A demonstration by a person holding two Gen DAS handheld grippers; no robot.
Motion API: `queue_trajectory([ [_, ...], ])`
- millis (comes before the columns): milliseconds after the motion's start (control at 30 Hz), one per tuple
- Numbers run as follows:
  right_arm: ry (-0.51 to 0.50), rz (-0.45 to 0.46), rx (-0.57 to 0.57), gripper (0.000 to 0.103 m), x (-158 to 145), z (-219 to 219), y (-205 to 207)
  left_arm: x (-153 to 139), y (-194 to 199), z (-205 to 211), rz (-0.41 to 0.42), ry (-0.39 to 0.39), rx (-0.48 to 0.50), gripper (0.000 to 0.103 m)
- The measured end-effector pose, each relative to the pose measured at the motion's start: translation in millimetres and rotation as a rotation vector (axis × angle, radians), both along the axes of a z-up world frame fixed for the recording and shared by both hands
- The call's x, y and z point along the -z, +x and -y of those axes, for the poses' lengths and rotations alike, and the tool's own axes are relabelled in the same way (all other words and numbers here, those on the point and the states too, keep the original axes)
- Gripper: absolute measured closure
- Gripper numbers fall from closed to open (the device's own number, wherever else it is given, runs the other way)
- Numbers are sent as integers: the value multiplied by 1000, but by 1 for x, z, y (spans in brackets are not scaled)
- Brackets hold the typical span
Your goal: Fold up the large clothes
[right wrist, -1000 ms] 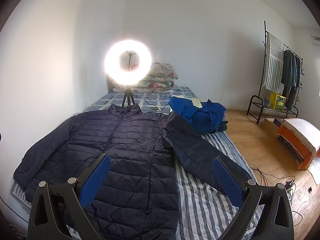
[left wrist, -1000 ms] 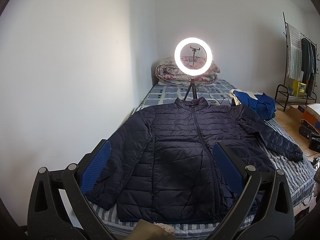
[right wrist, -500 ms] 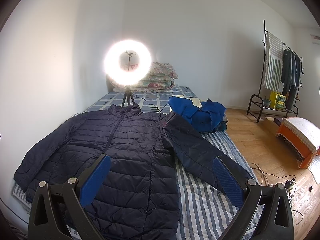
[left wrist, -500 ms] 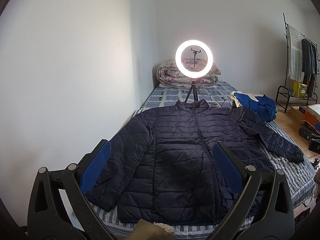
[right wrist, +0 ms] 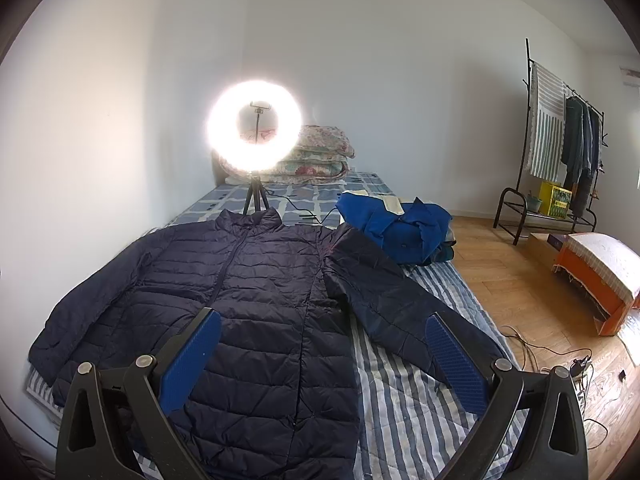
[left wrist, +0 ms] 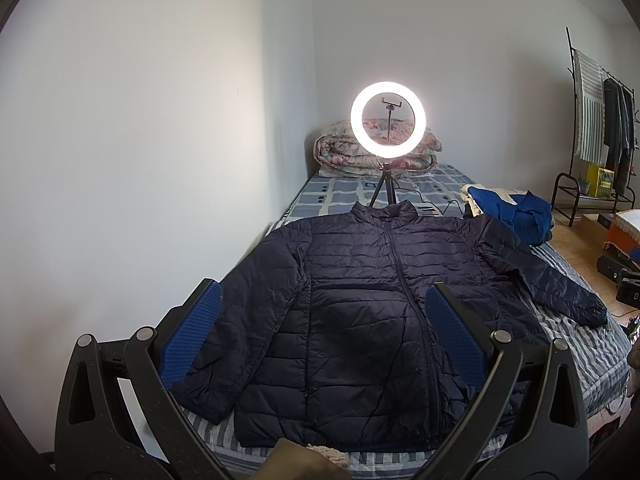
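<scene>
- The dark blue puffy jacket [left wrist: 360,312] lies flat on the striped bed [right wrist: 408,392], front up and zipped, collar at the far end near the ring light [left wrist: 387,119].
- One sleeve lies close along the jacket's body by the wall. The other sleeve [right wrist: 400,308] sticks out toward the floor side of the bed.
- What could go wrong: the jacket is puffy and slippery, so a thin pinch may slide off, or a fold may spring back open. The sleeve that sticks out could slip over the bed edge if it gets dragged.
- A blue pile of clothes [right wrist: 400,228] sits just beside that sleeve's shoulder, so a big swing could bump it.
- The left tongs [left wrist: 320,336] are wide open and hold nothing. They hang above the jacket's near half, not touching it.
- The right tongs [right wrist: 324,364] are wide open and empty too. They hang over the near part of the out-stretched sleeve and the jacket's side, not touching.
- I think folding has not started yet, and a sleeve looks like the first thing to grab.
</scene>
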State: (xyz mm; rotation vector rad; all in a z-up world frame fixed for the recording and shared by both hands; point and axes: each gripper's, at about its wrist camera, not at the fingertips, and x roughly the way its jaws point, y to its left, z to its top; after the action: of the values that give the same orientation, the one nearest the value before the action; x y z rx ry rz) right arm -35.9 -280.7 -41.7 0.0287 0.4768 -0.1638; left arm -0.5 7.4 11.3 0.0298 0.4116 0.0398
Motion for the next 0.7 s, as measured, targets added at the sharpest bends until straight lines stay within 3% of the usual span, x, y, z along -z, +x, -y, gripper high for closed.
queue_trajectory([
  [700,6,3,-3,0,-1,-1,1,1,-4,1,6,0,-4,0],
])
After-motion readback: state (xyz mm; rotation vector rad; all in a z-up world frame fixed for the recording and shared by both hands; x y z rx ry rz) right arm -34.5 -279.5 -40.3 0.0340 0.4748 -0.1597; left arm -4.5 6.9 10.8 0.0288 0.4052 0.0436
